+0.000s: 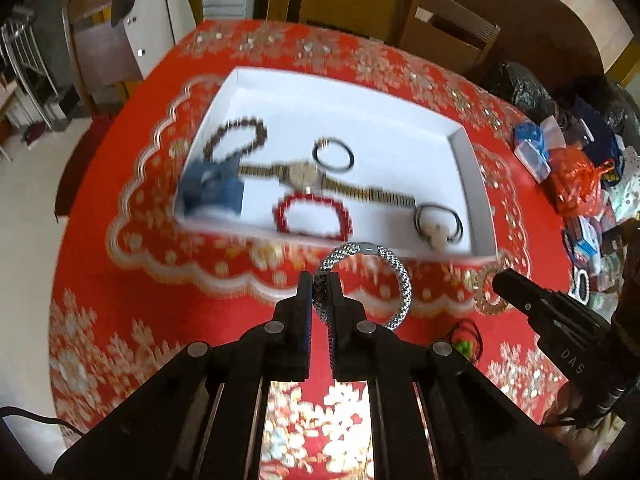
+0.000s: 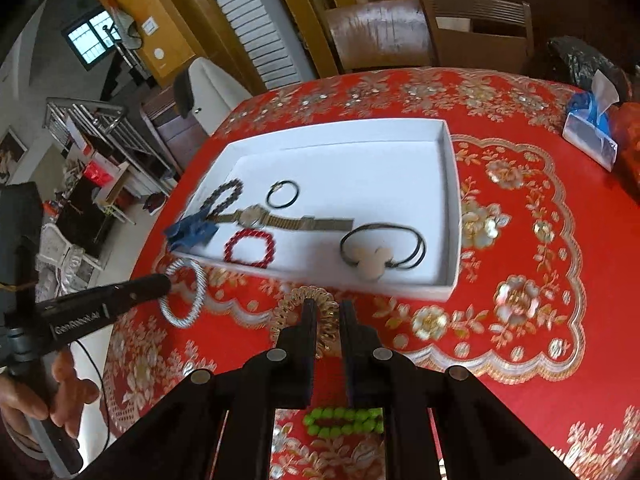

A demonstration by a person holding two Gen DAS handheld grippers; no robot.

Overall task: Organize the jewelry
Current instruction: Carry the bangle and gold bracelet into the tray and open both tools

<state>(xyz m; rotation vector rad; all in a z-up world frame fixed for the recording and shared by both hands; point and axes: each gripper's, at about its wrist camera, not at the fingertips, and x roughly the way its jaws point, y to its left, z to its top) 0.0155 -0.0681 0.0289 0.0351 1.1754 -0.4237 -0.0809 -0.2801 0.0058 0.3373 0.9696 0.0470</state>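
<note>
While tilted downward, left hand-held gripper — clamping silver bracelet

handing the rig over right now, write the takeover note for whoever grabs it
Left tool: shut on the silver mesh bracelet, above the cloth.
Right tool: shut on the gold coil band.
In the white tray: watch, red bead bracelet, dark bead bracelet, two black hair ties, blue clip.
Left: drop both held pieces in the tray, then fetch the green bead bracelet lying on the tablecloth.
</note>
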